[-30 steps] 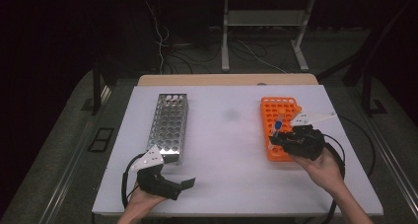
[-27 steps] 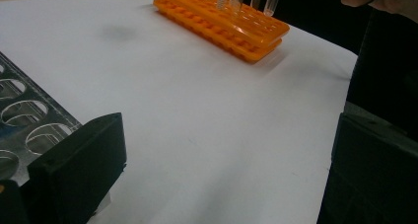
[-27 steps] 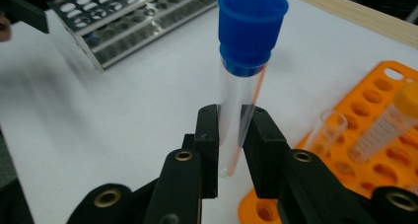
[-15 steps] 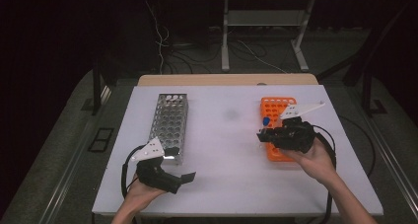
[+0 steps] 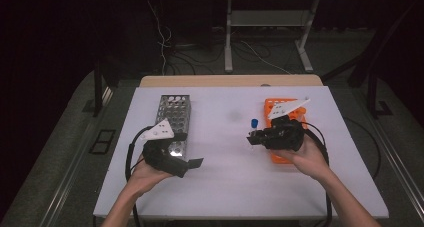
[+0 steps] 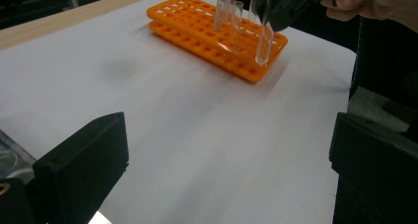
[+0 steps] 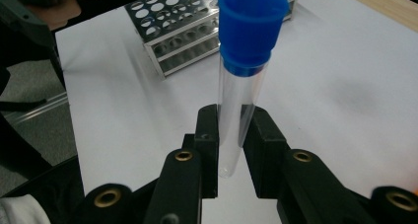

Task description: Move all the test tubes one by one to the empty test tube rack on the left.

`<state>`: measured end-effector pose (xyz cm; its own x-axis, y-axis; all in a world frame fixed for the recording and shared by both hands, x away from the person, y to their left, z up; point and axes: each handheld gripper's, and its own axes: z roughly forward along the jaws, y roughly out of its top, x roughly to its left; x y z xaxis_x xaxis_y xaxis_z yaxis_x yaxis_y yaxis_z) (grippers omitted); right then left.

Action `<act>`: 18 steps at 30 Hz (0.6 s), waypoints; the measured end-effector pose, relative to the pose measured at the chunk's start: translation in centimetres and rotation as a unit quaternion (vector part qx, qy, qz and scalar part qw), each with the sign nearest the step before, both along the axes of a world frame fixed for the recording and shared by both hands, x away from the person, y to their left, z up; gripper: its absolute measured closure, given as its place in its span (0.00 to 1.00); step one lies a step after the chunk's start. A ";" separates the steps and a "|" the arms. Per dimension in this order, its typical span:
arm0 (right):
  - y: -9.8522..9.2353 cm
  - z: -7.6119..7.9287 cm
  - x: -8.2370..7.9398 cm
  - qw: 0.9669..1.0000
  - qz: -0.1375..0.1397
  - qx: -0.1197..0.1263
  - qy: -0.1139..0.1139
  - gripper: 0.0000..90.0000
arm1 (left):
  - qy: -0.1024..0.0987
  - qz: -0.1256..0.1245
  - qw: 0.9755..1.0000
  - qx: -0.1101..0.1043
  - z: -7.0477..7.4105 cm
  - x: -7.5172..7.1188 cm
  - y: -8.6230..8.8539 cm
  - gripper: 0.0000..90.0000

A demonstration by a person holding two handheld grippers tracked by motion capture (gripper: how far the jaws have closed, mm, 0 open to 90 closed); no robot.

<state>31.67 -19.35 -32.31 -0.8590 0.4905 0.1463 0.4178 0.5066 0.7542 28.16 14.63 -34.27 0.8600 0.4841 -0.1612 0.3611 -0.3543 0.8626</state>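
White counter is seen carrying two racks: steel rack on the left, orange rack on the right, well apart. A blue-capped clear tube is clamped upright between the right tongs, lifted free of the orange rack and held over bare counter btwn the racks. Left tongs are held apart w/ nothing in them, just beside the steel rack's near end. Progress, as judged: pick-up from orange rack done; carry across and seating in a steel-rack hole not yet done. Per view: the grip point, low on the glass, is given by the right gripper view; other tubes left standing in the orange rack, incl. an orange-capped one, are given by the left gripper view; the overall spacing is given by the high view.
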 end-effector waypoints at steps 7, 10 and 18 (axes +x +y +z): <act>1.6 0.2 0.3 1.000 0.021 -0.006 0.002 0.85 | -0.010 -0.023 0.999 0.024 2.0 1.5 -1.6 0.01; 2.1 0.2 0.4 1.000 0.028 -0.007 0.002 0.85 | -0.016 -0.032 0.999 0.033 2.7 1.9 -2.4 0.02; 3.5 0.2 0.7 0.999 0.044 -0.013 0.004 0.85 | -0.016 -0.054 0.997 0.060 3.6 2.9 -3.9 0.05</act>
<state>32.37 -15.84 -32.11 -0.8984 0.4159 0.1412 0.3757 0.5609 0.7377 31.08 10.71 -30.71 0.9120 0.4025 -0.0791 0.2882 -0.4913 0.8219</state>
